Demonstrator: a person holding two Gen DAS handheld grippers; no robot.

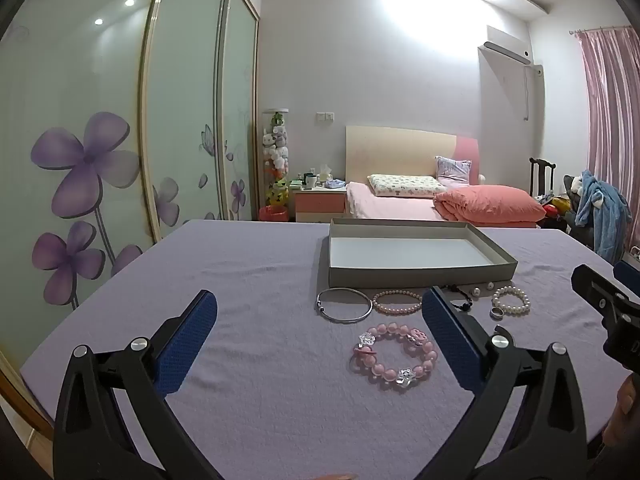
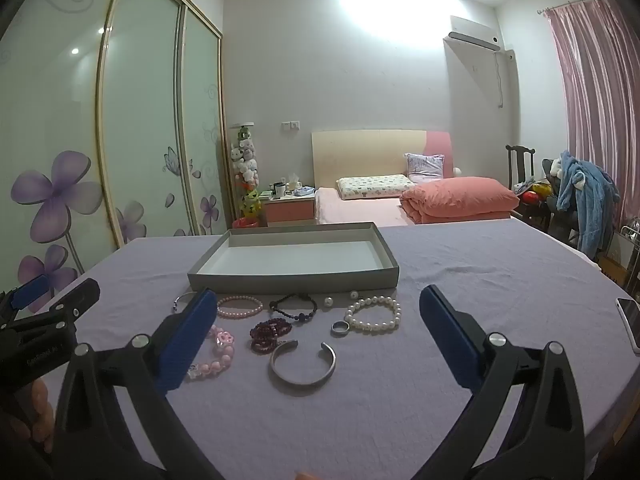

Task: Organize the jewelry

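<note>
Above table (image 1: 260, 360): both grippers gaping, tilted.

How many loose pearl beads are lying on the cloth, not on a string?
2. One loose pearl lies right of the dark beaded bracelet; the other lies close to the gray tray, above the white pearl bracelet. Others may be hidden behind the gripper fingers.

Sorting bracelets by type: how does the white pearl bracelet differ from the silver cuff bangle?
The white pearl bracelet is a closed loop of round beads; the silver cuff bangle is one smooth metal band with an open gap. The pearl one lies nearer the tray. Both lie flat on the purple cloth.
</note>
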